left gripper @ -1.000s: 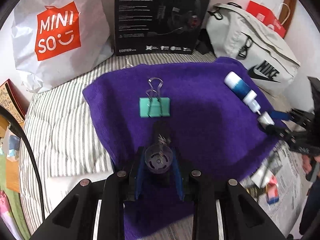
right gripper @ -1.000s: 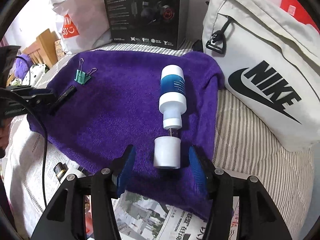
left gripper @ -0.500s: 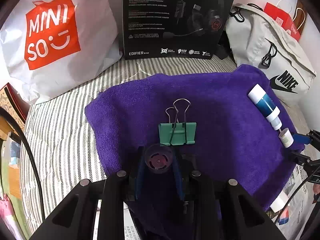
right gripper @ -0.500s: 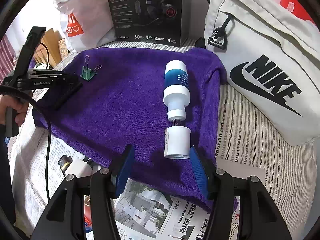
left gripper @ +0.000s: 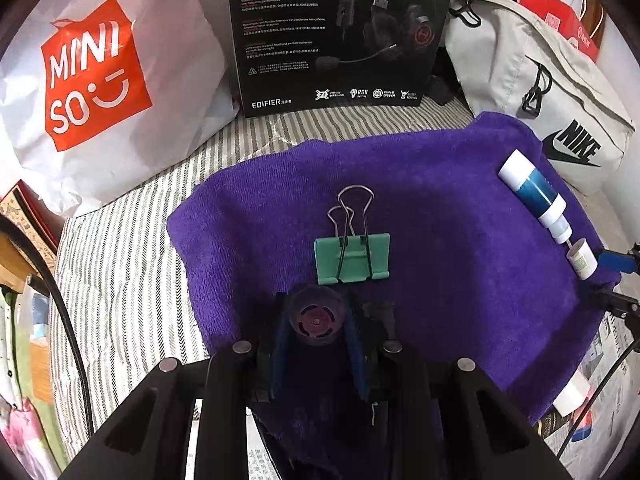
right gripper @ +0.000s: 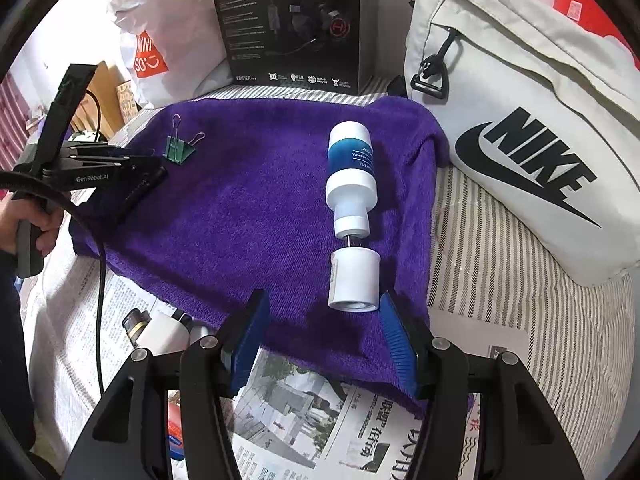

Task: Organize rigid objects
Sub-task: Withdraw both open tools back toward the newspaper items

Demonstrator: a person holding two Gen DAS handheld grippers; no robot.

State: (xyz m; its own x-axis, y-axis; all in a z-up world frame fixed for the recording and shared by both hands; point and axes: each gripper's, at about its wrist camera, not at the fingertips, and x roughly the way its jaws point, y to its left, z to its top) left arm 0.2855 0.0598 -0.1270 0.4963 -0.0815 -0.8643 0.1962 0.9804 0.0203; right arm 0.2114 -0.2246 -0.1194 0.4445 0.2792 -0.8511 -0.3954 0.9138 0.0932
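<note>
My left gripper is shut on a small dark cylinder and holds it over the near part of a purple towel. A green binder clip lies on the towel just beyond it. A white and blue bottle lies on the towel's right side, with its white cap detached at its neck. My right gripper is open just short of the cap, at the towel's near edge. The left gripper also shows in the right wrist view, beside the clip.
A black headset box, a white Miniso bag and a white Nike bag stand behind the towel on a striped bedsheet. Newspaper and small items lie in front of the towel.
My left gripper has moved forward with the dark cylinder, up close to the binder clip. My right gripper has drawn back slightly from the cap and stays open.
</note>
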